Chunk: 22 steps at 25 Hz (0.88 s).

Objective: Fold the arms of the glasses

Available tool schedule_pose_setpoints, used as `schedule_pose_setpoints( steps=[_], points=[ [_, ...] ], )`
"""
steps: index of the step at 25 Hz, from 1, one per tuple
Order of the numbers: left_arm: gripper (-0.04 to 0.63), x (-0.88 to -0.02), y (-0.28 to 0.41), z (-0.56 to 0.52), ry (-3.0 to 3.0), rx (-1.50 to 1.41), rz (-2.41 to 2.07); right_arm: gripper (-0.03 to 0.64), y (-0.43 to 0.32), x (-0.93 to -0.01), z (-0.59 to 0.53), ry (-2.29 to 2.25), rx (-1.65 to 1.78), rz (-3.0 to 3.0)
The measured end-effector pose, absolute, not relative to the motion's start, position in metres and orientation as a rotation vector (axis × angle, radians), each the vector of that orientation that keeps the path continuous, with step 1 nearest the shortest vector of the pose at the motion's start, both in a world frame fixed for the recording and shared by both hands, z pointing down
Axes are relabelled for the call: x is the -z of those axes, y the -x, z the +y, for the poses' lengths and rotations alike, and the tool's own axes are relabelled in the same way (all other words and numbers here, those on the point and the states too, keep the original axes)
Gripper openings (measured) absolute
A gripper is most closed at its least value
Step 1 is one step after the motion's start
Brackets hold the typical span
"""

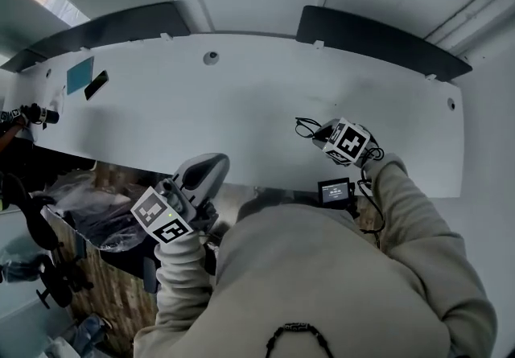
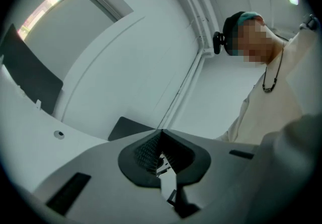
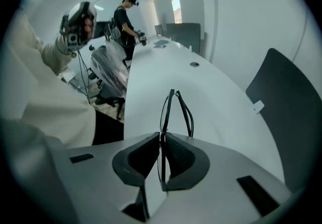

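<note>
A person in a pale sweatshirt (image 1: pixel 322 268) leans over a white table (image 1: pixel 241 107) with a gripper in each hand. Nearest, at the table's front edge, the left gripper (image 1: pixel 203 171) has its jaws pressed together with nothing between them. Further in, over the tabletop, the right gripper (image 3: pixel 162 136) has its dark pads clamped on thin black glasses (image 3: pixel 176 109). The glasses stand edge-on in the grip, and most of the frame sticks out past the fingertips above the table. Beyond, a phone (image 1: pixel 96 84) and a teal card (image 1: pixel 80 74) lie at the table's far left end. Dark chair backs (image 1: pixel 378 39) line its far side.
</note>
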State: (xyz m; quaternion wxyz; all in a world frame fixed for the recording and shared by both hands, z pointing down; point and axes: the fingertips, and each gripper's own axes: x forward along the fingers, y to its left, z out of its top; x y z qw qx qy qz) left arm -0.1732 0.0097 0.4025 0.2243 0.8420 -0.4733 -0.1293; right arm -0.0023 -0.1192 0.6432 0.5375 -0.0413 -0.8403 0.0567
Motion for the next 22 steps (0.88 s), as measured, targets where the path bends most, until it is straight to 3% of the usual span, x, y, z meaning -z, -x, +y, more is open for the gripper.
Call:
schedule_pose_setpoints(
  steps=[9,19,22],
  points=[
    [0.005,-0.408,0.190,0.035,-2.254,0.364,-1.395,0.051,-0.015,-0.752,-0.117,0.209,-0.051,-1.841],
    [0.005,-0.413,0.191,0.033,-2.243,0.358,-1.368,0.052,-0.028,-0.772,-0.093,0.272,-0.101,-1.785],
    [0.005,-0.413,0.190,0.029,-2.253,0.354,-1.347,0.096,-0.025,-0.768,-0.105,0.235,-0.075,-1.824]
  ],
)
